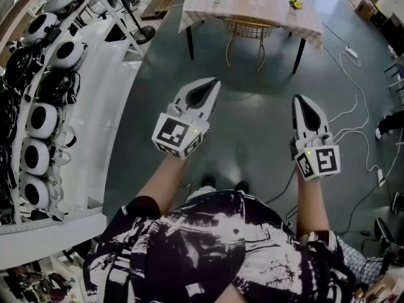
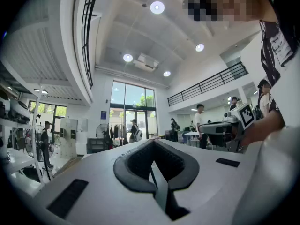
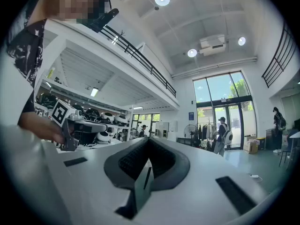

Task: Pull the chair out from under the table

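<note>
Chair (image 1: 247, 31) of thin golden wire sits tucked under the cloth-covered table (image 1: 202, 8), well ahead across the floor. It looks light and stiff, likely to slide easily; the top rail of the backrest seems the best hold. Left gripper (image 1: 213, 83) and right gripper (image 1: 298, 98) hang well short of it, both with jaws together, holding nothing

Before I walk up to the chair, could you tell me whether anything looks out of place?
Only the white extension lead snaking loose across the floor right of the table. The chair sits tucked in squarely; nothing spilled.
</note>
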A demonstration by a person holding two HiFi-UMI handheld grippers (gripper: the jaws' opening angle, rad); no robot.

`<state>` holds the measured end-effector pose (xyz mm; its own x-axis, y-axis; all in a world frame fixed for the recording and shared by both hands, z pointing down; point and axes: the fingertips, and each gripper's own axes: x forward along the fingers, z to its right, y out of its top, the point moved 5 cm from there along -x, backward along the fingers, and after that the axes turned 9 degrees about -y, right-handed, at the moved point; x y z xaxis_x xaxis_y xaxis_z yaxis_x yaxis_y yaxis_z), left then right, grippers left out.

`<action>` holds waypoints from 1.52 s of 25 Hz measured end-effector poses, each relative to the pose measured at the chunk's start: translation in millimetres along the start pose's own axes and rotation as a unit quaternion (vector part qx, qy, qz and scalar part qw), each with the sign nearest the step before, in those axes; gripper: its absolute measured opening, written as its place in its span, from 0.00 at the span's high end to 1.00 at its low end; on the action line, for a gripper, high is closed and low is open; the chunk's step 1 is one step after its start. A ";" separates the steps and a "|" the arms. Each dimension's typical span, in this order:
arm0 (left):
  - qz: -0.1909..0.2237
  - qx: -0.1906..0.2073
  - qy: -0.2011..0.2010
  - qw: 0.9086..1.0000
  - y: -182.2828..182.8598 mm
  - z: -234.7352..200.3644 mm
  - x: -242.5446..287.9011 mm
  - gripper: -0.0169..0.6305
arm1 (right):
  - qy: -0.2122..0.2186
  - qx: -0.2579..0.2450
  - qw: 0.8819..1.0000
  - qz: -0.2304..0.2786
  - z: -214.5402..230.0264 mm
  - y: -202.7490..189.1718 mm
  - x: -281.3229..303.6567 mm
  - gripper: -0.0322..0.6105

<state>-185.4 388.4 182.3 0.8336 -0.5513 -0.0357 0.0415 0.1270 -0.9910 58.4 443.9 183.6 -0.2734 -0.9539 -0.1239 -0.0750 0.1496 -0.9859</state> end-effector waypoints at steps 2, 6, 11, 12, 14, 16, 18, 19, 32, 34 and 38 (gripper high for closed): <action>0.000 0.000 0.000 1.000 0.4 -1.5 -1.9 0.98 | 0.000 -0.001 1.000 0.000 -2.4 1.1 0.9 0.95; -0.001 0.000 -0.002 1.000 0.3 -2.3 -1.3 0.98 | 0.001 -0.001 1.000 -0.001 -2.1 0.8 2.3 0.95; -0.002 -0.001 -0.003 1.000 1.0 -0.9 0.3 0.98 | 0.000 0.001 1.000 -0.001 -0.1 0.8 1.1 0.95; -0.002 -0.001 -0.004 1.000 0.8 -0.9 0.7 0.98 | 0.000 0.001 1.000 -0.001 0.1 0.5 1.3 0.95; -0.002 -0.003 -0.004 1.000 -0.6 -0.9 1.5 0.98 | 0.000 0.002 1.000 -0.001 0.5 -0.5 1.5 0.95; -0.002 -0.006 -0.006 1.000 -1.9 -0.6 1.5 0.98 | 0.000 0.002 1.000 -0.001 0.5 -1.3 1.1 0.95; -0.001 -0.008 -0.007 1.000 -2.2 -0.2 1.2 0.98 | -0.001 0.001 1.000 -0.002 0.9 -1.7 0.5 0.95; -0.001 -0.008 -0.006 1.000 -2.3 -0.2 1.3 0.98 | -0.002 0.001 1.000 -0.003 1.4 -2.0 0.3 0.95; 0.042 -0.042 -0.070 0.996 2.6 -0.2 9.2 0.13 | 0.032 0.094 0.992 0.072 0.7 9.5 5.3 0.10; 0.036 -0.038 -0.072 0.996 0.0 -2.2 8.4 0.13 | 0.036 0.091 0.993 0.069 0.7 8.8 6.1 0.08; 0.028 -0.030 -0.073 0.996 -1.4 -6.0 5.7 0.13 | 0.040 0.089 0.993 0.065 2.0 9.7 7.0 0.07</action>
<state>-184.1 380.2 182.8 0.9050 -0.4185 -0.0768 -0.0370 0.1024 -0.9941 57.7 438.2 172.9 -0.3447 -0.9049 -0.2496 0.1345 0.2156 -0.9672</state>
